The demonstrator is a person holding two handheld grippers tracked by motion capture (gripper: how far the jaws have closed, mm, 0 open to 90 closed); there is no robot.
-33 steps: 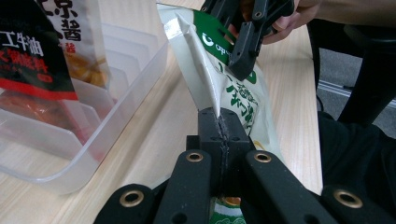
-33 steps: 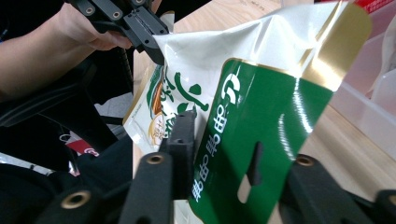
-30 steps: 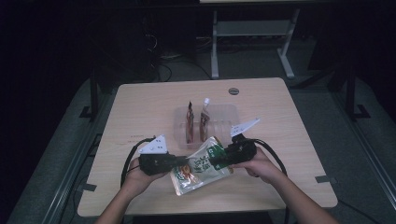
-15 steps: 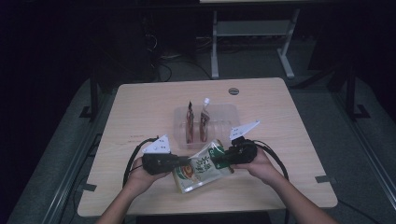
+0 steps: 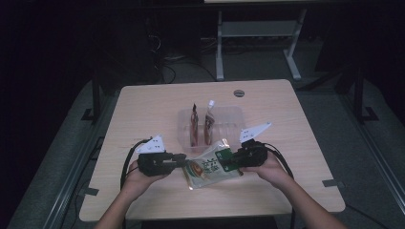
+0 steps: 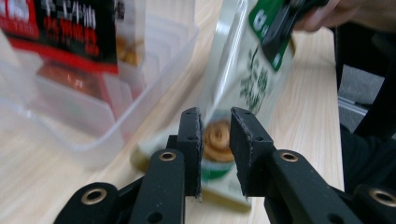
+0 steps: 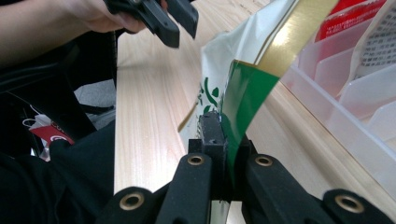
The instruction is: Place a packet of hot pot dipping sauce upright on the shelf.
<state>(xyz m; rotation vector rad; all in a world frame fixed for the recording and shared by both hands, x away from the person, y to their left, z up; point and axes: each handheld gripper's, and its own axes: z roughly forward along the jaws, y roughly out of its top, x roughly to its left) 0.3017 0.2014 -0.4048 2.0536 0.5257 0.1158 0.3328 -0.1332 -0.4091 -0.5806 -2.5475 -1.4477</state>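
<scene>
High view: room around the worktop (image 5: 143, 102) is near black, so little reads beyond the table legs behind it. Green-and-white snack pouch (image 5: 210, 167) sits near the front edge of the worktop, between the two hands, just in front of the clear plastic bin (image 5: 229, 119). Print on the pouch is too small to read here. Left claw (image 5: 180, 157) meets the pouch's left corner; right claw (image 5: 228, 161) is at its right end. Jaw gaps can't be judged from this height. Two dark sachets stand upright in the bin's slots.

Left gripper view: left claw (image 6: 215, 135) has its jaws slightly apart, with the pouch's lower corner between them. Contact on the pads isn't clear; cannot tell if it grips. Pouch (image 6: 243, 79) is tilted up off the worktop, white with green leaf art and a brown swirl picture at the corner. Its top is cut off by the frame. The other claw is blurred at top right, on the pouch's green band. The bin (image 6: 93, 116) at left is out of focus, with a red-and-black packet inside.

Right gripper view: right claw (image 7: 223, 140) is clamped together on the pouch's green edge (image 7: 243, 98). A gold strip runs up above the green. Most of the pouch face is edge-on and unreadable. The bin's dividers (image 7: 355, 107) are at right.
</scene>
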